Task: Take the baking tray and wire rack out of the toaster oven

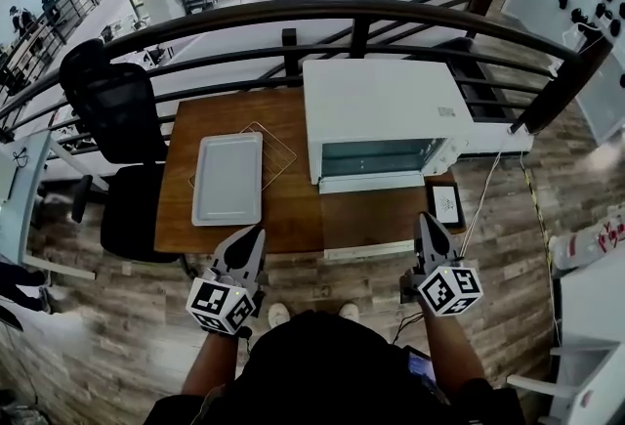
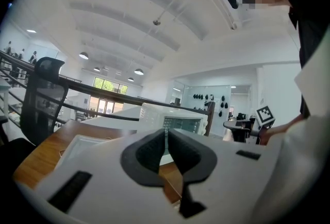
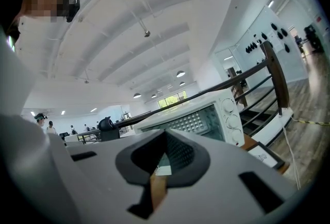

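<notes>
Wooden table (image 1: 293, 213) carries both pieces: the baking tray (image 1: 228, 179) lies empty near the left edge, overlapping the wire rack (image 1: 280, 156) beside the toaster oven (image 1: 376, 106), so the task looks done. The left gripper (image 1: 258, 232) and right gripper (image 1: 426, 218) hover off the front edge, jaws together on nothing.

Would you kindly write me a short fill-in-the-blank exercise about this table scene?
1. In the head view, the baking tray lies on the table to the ___ of the toaster oven.
2. The wire rack is partly covered by the baking ___.
3. The left gripper and the right gripper both have their jaws ___, with nothing between them.

Missing words: left; tray; shut
</notes>
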The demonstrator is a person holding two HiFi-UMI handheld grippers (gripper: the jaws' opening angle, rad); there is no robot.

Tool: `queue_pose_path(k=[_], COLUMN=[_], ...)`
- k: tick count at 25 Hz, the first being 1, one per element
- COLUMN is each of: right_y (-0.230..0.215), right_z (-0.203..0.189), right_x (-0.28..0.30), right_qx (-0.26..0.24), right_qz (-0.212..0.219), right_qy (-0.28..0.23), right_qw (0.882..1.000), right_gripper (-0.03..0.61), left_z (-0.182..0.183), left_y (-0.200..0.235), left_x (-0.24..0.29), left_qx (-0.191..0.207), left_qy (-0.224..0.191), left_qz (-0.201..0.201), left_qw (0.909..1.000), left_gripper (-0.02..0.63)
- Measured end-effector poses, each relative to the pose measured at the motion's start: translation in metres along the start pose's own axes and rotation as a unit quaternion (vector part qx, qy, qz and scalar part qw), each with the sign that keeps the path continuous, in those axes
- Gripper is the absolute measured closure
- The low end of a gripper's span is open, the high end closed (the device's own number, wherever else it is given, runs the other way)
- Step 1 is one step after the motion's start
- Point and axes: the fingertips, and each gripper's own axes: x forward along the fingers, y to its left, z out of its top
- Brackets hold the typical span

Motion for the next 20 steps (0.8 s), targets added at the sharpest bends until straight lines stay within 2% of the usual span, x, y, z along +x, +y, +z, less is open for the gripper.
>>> queue_pose_path(k=[13, 20], right_y=[0.019, 0.015], right_z=[0.000, -0.005], right_x=[0.012, 0.009], right_qx=[-0.016, -0.030], right_qz=[0.017, 0.009], right_qy=[0.004, 0.013], right_qw=[1.000, 0.999], right_gripper=[0.584, 0.584], left_z=[0.006, 0.002], left_y=[0.012, 0.015], left_x=[0.004, 0.003], left_qx=[-0.005, -0.003], left_qy=[-0.008, -0.001], left_qz=[-0.007, -0.009], left_qw=[0.9999, 1.0000], left_gripper=[0.588, 0.589])
